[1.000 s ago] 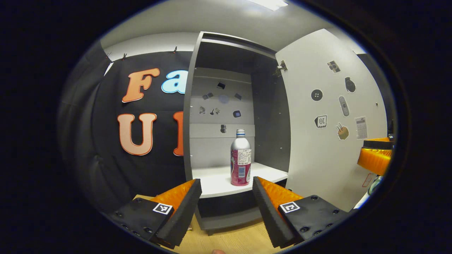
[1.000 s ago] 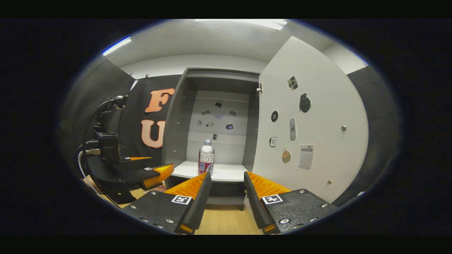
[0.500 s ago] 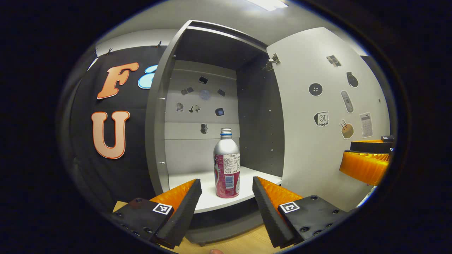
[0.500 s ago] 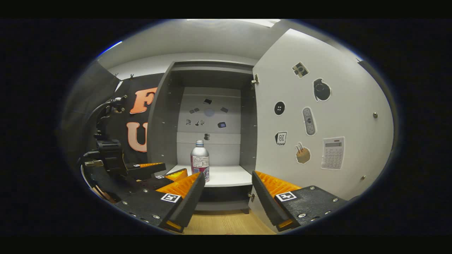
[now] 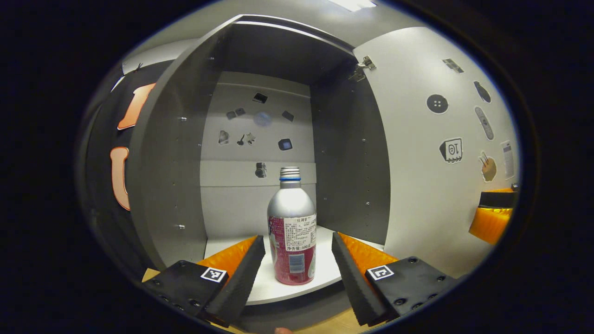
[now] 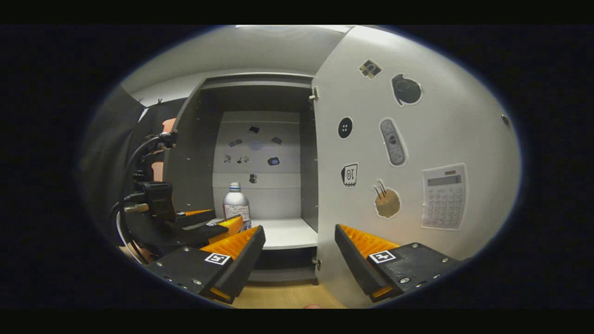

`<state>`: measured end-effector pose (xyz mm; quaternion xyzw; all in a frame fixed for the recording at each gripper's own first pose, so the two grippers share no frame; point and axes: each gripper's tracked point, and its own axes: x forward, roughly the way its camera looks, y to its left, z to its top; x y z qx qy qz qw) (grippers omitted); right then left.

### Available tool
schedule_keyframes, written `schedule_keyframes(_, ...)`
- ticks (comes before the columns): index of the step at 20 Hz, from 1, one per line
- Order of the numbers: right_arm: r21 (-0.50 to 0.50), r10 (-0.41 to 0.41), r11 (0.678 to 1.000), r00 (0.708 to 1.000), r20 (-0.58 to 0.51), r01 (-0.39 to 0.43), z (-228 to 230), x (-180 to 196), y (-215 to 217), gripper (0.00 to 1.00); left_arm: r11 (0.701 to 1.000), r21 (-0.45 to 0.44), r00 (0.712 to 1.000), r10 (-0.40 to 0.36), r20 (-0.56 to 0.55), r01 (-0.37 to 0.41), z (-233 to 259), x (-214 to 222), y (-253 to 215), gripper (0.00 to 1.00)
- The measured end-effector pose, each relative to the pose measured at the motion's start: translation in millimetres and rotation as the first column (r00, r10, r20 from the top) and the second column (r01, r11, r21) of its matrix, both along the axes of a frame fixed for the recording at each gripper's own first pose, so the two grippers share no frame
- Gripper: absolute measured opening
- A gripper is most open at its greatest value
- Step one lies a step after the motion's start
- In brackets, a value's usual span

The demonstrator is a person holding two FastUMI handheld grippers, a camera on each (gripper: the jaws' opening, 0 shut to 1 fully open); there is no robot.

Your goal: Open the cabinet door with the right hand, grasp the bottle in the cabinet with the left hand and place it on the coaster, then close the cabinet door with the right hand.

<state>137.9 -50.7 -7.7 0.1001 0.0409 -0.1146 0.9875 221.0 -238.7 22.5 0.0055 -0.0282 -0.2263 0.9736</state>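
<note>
Bottle [image 5: 293, 232]: upright on the white shelf [image 5: 320, 273] inside the open cabinet [image 5: 176, 153], near the shelf's front edge; larger and nearer in the left gripper view than half a second ago. Left gripper [image 5: 297, 266]: wide open, holding nothing, one finger on each side of the bottle with a gap on both sides; advanced toward the shelf since the earlier frame. Cabinet door [image 5: 431, 185]: swung open to the right, stickers on its inner face. Right gripper [image 6: 299, 253]: wide open, empty, closer to the door than before, its right finger in front of the door's lower face. Right gripper view: left gripper [image 6: 218, 225] seen from the side at the shelf's front, beside the bottle [image 6: 236, 205], with its cable looping above; calculator sticker [image 6: 443, 195] on the cabinet door [image 6: 417, 153] in full.
</note>
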Motion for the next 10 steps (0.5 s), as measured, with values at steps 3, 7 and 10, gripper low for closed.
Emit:
schedule_keyframes(3, 0.002, 0.005, 1.0, 1.0, -0.024, -0.005, -7.5, 2.6, -0.1, 0.93, 1.0, 0.008, 1.0, 0.006, -0.01, -0.006, -4.8, 23.2, -7.3, 0.94)
schedule_keyframes(7, -0.046, 0.037, 0.998, 0.997, -0.061, -0.039, -16.1, 4.2, -1.7, 0.93, 1.0, -0.001, 0.999, 0.007, -0.044, -0.008, -12.9, 45.1, -14.7, 0.94)
schedule_keyframes(10, -0.044, 0.063, 0.997, 0.996, -0.07, -0.066, -18.5, 3.8, 2.8, 0.93, 1.0, 0.004, 0.999, 0.018, -0.047, -0.018, -14.4, 50.8, -17.5, 0.95)
